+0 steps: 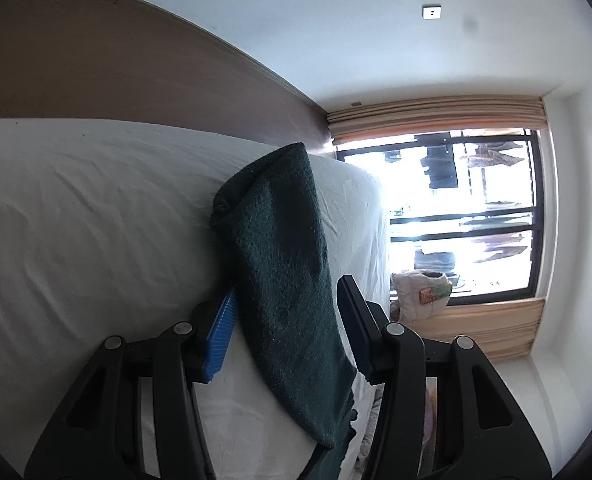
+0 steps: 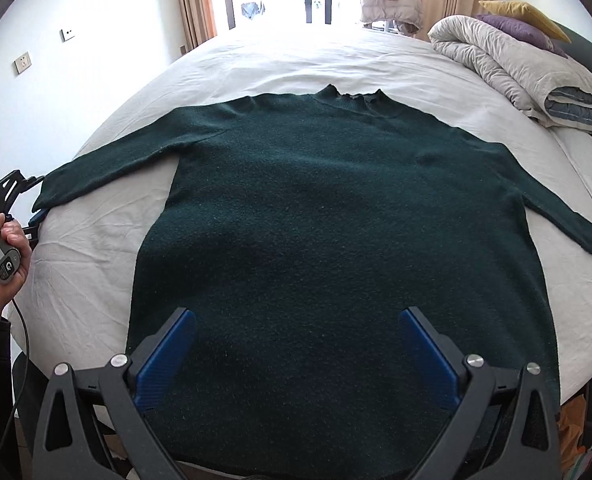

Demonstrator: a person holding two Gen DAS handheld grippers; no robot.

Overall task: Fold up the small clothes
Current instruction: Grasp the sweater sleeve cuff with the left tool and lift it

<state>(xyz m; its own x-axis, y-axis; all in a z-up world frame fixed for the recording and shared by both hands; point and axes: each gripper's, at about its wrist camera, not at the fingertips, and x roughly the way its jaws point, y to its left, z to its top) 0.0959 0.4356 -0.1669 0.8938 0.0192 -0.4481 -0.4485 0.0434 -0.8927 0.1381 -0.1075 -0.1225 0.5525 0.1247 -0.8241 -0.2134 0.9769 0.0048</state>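
My right view alone showed the whole green sweater point(image 2: 335, 220) flat on the bed point(image 2: 96, 248), right gripper point(image 2: 297, 344) spread above its hem. My left view showed only the sleeve point(image 1: 288, 280) between my left gripper's point(image 1: 288, 332) pads; grip unclear.

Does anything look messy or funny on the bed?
Nothing much. The green sweater lies flat on the bed with both sleeves out. Its left cuff sits between the left gripper's fingers. A rolled duvet is bunched in the far corner.
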